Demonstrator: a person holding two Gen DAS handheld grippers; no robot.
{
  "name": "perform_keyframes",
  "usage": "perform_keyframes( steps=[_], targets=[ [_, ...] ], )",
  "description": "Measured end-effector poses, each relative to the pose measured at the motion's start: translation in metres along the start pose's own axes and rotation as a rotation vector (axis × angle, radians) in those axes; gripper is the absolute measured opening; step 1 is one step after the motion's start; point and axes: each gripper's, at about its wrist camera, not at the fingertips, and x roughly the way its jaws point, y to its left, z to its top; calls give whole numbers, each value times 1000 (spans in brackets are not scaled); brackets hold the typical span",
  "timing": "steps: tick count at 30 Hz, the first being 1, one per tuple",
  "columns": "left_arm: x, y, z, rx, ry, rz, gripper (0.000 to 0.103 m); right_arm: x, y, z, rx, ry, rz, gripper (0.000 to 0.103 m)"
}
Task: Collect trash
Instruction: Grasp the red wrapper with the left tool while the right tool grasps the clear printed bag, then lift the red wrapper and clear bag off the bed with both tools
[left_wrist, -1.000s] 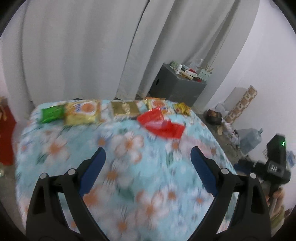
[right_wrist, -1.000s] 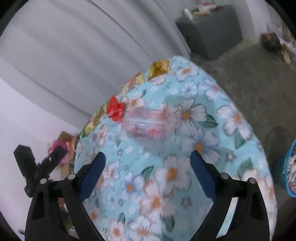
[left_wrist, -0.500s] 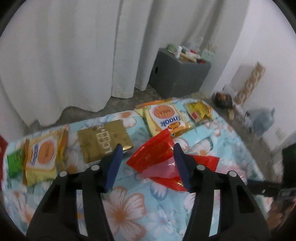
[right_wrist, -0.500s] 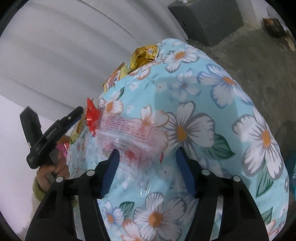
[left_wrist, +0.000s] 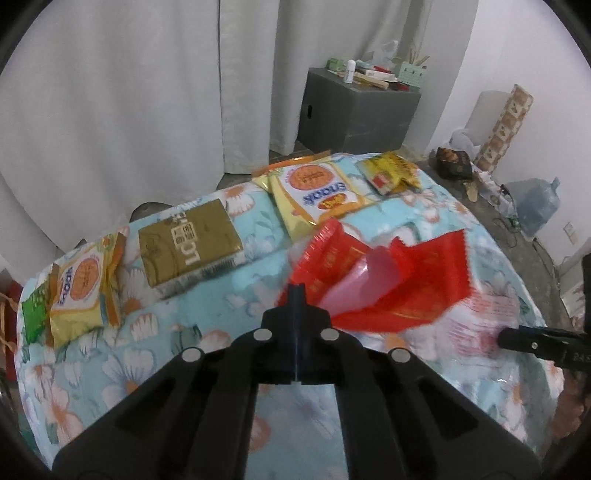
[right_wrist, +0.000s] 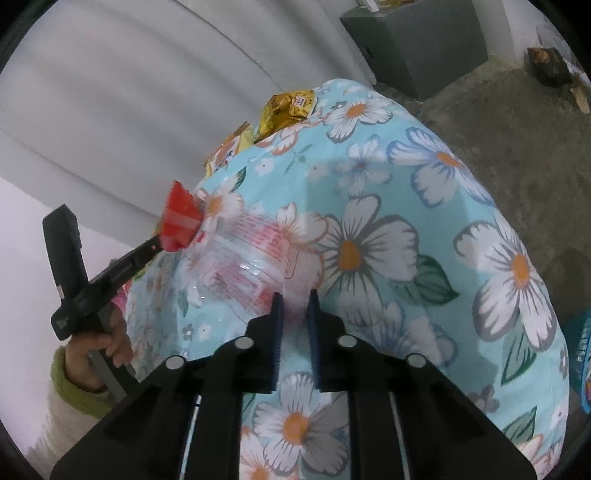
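Observation:
My left gripper (left_wrist: 296, 291) is shut on the near edge of a red wrapper (left_wrist: 413, 284), which is lifted off the flowered tablecloth (left_wrist: 207, 306); it also shows in the right wrist view (right_wrist: 181, 221). My right gripper (right_wrist: 293, 301) is nearly shut on the edge of a clear plastic wrapper with red print (right_wrist: 251, 266), also seen in the left wrist view (left_wrist: 476, 332). Other wrappers lie along the far edge: a gold pack (left_wrist: 188, 240), two yellow snack bags (left_wrist: 321, 192) (left_wrist: 83, 288), a small yellow wrapper (left_wrist: 391, 171) and a green one (left_wrist: 33, 314).
A grey cabinet (left_wrist: 354, 110) with clutter on top stands behind the table by white curtains. Bags and a water jug (left_wrist: 535, 203) lie on the floor at the right. A blue basket rim (right_wrist: 583, 365) shows at the right edge.
Both grippers have closed from wide open. The left moved forward and took the red wrapper; the right closed on the clear wrapper.

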Motion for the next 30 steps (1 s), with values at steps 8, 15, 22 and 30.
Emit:
perform_keyframes(
  steps=[8,15,22,30],
  targets=[
    [-45,-2,-30,-37,-10,-30,0,-29,-4,-21,-15,27,14,10],
    [-43,10,-23,-248,44,-218,16,-40,-14,-36,11,33,33,10],
    [5,37,-15,-636,126,-362,47,-37,-20,-41,31,36,49,10],
    [45,56,-26,-974,123,-446,45,-31,-28,-41,47,46,83,10]
  ],
)
